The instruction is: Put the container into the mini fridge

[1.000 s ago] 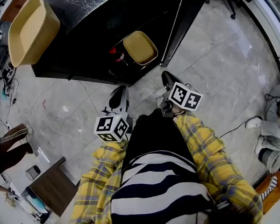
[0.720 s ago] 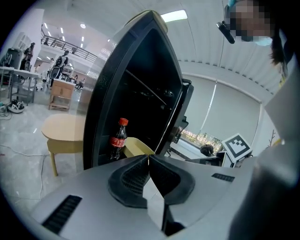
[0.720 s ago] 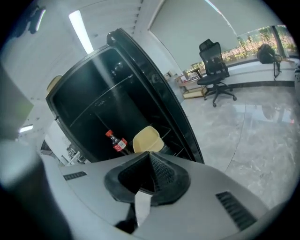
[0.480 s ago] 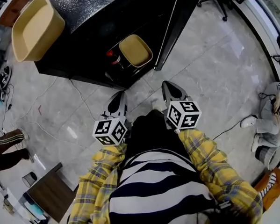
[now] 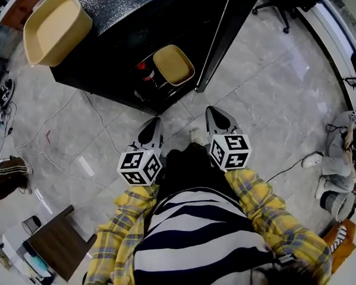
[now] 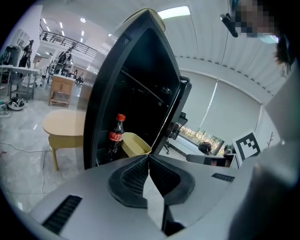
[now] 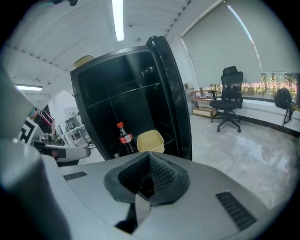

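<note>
The black mini fridge (image 5: 122, 11) stands with its door (image 5: 222, 34) swung open. A yellow container (image 5: 173, 64) rests on a low shelf inside, beside a cola bottle (image 5: 145, 71). Both also show in the left gripper view, container (image 6: 135, 144) and bottle (image 6: 116, 136), and in the right gripper view, container (image 7: 150, 140) and bottle (image 7: 124, 138). My left gripper (image 5: 152, 121) and right gripper (image 5: 210, 111) hover over the floor in front of the fridge, apart from it. Each is shut with nothing between its jaws.
A second, larger yellow container (image 5: 56, 25) lies on top of the fridge. Cables (image 5: 41, 132) trail over the floor at left. A brown side table (image 5: 56, 243) is at lower left, a seated person (image 5: 344, 159) at right, an office chair (image 7: 229, 93) beyond the door.
My right gripper has drawn back from the fridge toward the person's body. The left gripper has barely moved. The container stays inside the fridge.
</note>
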Demonstrator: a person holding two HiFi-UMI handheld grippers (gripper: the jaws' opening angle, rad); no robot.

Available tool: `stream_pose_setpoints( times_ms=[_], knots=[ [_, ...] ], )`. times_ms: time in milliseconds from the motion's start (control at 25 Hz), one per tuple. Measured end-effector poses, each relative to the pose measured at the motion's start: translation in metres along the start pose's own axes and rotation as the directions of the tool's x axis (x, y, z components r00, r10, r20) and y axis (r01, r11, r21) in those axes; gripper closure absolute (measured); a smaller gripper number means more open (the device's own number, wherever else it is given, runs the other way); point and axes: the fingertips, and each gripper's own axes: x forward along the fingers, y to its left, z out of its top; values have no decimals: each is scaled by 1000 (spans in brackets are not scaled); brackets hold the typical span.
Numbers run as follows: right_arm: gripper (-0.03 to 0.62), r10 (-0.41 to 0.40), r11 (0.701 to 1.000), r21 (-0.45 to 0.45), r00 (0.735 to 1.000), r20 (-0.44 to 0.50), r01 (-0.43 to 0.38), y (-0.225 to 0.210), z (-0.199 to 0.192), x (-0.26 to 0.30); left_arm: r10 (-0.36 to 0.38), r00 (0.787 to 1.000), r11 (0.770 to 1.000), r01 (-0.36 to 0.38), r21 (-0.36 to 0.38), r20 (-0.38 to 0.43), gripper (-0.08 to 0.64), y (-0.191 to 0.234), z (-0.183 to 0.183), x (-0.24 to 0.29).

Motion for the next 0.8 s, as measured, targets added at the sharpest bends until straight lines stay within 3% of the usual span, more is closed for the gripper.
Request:
stream_pose_setpoints(
  times_ms=[200, 600, 800],
  knots=[
    [566, 6, 1000, -21, 1000, 7, -6, 4, 0, -2, 6, 1000, 1000, -6, -28, -3, 543, 2, -2, -3],
    [566, 14, 999, -45, 1000, -9, -15, 8, -3, -3, -60, 998, 979, 52, -197, -36, 545, -10, -9, 6],
    [566, 16, 999, -45, 1000, -20, -17, 8, -4, 3, -75, 996, 981, 63, -185, -54, 545, -12, -11, 16]
  ],
)
